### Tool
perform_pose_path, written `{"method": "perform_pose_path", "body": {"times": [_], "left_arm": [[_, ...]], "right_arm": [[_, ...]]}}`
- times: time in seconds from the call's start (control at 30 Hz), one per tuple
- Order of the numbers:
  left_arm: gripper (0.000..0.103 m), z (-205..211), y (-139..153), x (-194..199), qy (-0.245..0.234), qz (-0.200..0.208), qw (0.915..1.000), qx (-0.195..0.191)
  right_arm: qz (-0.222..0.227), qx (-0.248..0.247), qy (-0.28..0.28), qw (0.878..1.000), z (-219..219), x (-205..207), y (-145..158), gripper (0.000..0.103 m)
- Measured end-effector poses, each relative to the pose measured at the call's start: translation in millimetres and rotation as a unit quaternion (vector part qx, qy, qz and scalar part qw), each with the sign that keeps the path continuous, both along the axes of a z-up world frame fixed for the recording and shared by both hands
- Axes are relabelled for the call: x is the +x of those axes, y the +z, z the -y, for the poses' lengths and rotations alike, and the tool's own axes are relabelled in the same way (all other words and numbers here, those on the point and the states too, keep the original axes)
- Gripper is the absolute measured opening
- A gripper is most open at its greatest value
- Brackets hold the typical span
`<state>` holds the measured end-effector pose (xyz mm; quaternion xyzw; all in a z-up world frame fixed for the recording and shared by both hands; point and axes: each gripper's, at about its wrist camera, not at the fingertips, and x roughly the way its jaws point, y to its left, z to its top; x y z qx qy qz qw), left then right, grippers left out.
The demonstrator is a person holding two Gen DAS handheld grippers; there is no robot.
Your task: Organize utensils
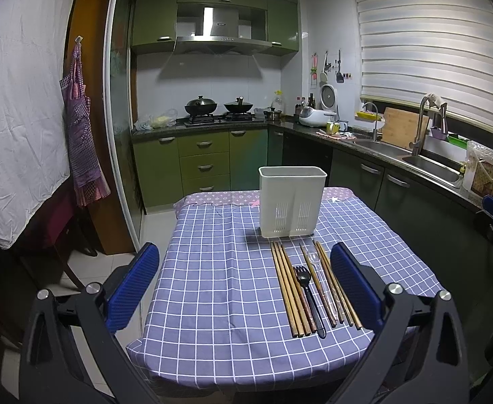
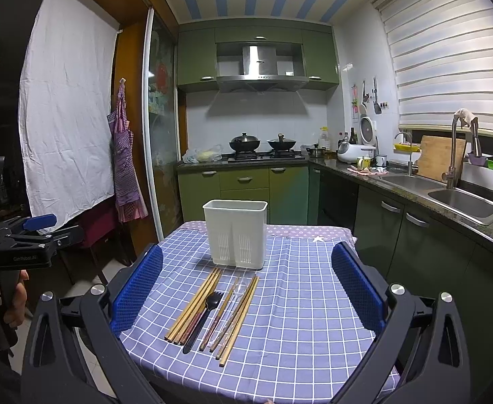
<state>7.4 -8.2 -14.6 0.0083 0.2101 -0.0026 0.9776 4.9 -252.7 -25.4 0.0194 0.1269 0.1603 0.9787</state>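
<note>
A white utensil holder [image 1: 291, 202] [image 2: 235, 234] stands upright at the far middle of the checked table [image 1: 219, 289] [image 2: 300, 303]. In front of it lie several wooden chopsticks [image 1: 288, 291] [image 2: 195, 304], a black plastic fork [image 1: 308, 296] [image 2: 202, 316] and a clear plastic spoon [image 1: 320, 277] [image 2: 231, 303], side by side. My left gripper [image 1: 244, 279] is open and empty above the table's near edge, left of the utensils. My right gripper [image 2: 246, 286] is open and empty, with the utensils between its fingers. The left gripper also shows at the far left of the right wrist view [image 2: 27, 235].
Green kitchen cabinets [image 1: 199, 158] and a stove with two woks [image 1: 217, 106] stand behind the table. A counter with a double sink [image 2: 448, 192] runs along the right. A white sheet [image 1: 17, 101] and a purple apron [image 1: 81, 141] hang at the left.
</note>
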Motion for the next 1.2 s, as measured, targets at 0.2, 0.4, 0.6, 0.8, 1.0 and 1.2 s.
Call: {"method": "perform_pose_path", "body": {"times": [0.2,0.4,0.6,0.8,1.0,1.2], "left_arm": [[0.097,0.0,0.7,0.1,0.000,0.000,1.0000,-0.001],[0.097,0.5,0.2,0.5,0.000,-0.001,1.0000,0.000],[0.097,0.6,-0.5,0.9,0.000,-0.001,1.0000,0.000],[0.097,0.8,-0.4,1.0,0.000,-0.002,1.0000,0.000],[0.097,1.4,-5.0,3.1,-0.001,-0.005,1.0000,0.000],[0.097,1.7,-7.7,4.6,-0.002,-0.009,1.0000,-0.001]], "right_arm": [[0.000,0.000,0.000,1.000,0.6,0.0,-0.3,0.099],[0.000,0.000,0.002,1.000,-0.2,-0.1,-0.1,0.099],[-0.001,-0.002,0.000,1.000,0.8,0.3,-0.6,0.099],[-0.002,-0.003,0.000,1.000,0.5,0.2,-0.8,0.099],[-0.002,-0.003,0.000,1.000,0.2,0.3,-0.7,0.099],[-0.005,-0.006,0.001,1.000,-0.3,-0.5,-1.3,0.099]]}}
